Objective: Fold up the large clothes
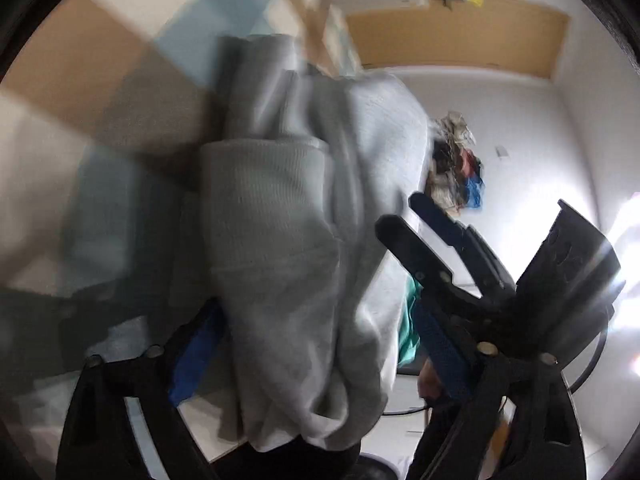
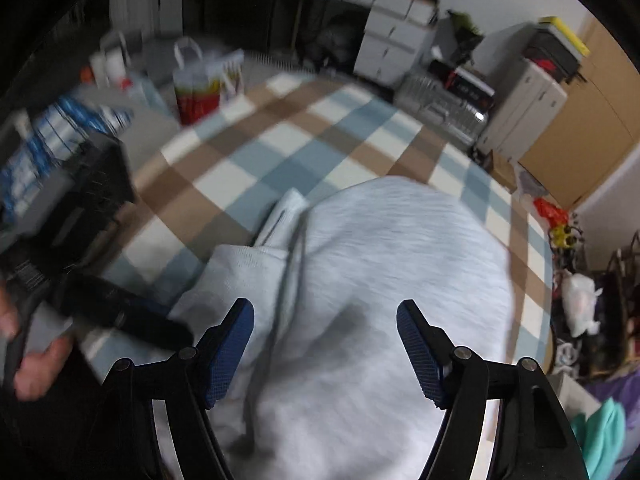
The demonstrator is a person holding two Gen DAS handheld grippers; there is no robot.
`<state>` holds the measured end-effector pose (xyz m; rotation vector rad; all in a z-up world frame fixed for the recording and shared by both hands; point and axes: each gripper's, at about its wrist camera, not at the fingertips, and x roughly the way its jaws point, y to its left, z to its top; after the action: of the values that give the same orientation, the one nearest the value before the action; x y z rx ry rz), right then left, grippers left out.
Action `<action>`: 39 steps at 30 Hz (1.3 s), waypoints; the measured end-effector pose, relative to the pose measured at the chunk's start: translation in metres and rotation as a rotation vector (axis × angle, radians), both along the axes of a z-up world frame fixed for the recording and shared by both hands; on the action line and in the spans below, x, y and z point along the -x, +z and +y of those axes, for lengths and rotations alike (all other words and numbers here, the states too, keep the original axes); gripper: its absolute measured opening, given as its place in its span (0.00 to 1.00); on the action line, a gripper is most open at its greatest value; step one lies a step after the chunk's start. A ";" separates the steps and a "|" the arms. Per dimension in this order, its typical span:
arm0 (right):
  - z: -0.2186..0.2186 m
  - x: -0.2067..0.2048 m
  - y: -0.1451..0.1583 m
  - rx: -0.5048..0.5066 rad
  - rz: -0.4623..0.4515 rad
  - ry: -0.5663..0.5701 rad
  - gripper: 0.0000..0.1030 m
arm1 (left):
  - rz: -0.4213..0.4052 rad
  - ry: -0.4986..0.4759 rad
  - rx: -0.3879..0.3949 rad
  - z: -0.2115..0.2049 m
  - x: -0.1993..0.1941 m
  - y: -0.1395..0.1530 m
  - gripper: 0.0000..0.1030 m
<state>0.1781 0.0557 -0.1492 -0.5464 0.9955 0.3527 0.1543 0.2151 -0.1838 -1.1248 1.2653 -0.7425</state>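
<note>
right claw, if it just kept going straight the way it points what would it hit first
Most likely the light grey garment. The right claw is open and angled down at its broad back, with nothing between them in its own view, though depth is hard to judge.

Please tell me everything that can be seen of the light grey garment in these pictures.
The light grey garment looks like a soft knitted sweatshirt with a ribbed cuff or hem and a thin cord. It is bunched and partly folded, with creases, not spread flat. It lies over a checked floor covering of blue, brown and cream squares. In the left wrist view it sits between the left gripper's wide jaws; the right gripper hovers open above it.
</note>
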 end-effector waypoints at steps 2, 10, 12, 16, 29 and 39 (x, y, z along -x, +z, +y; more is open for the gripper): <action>0.001 -0.013 -0.017 0.009 0.057 -0.017 0.63 | 0.039 0.038 0.036 0.017 0.004 -0.008 0.86; 0.000 -0.017 -0.052 0.143 0.055 -0.023 0.62 | 0.009 0.118 0.123 0.059 0.013 0.004 0.87; 0.006 -0.012 -0.062 0.253 0.004 -0.006 0.37 | 0.041 0.112 0.131 0.057 0.012 -0.005 0.87; 0.002 -0.003 -0.049 0.255 -0.061 0.027 0.10 | 0.066 0.047 0.140 0.020 0.008 -0.006 0.87; -0.127 0.010 0.066 -0.447 -0.194 -0.166 0.08 | 0.030 0.021 0.242 -0.008 -0.043 0.012 0.87; -0.152 0.032 0.078 -0.694 -0.169 -0.101 0.08 | 0.009 -0.056 0.230 -0.047 -0.095 0.026 0.87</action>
<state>0.1462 -0.0964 -0.0717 0.1023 0.6738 0.5209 0.2496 0.1683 -0.1582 -1.2827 1.2456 -0.9434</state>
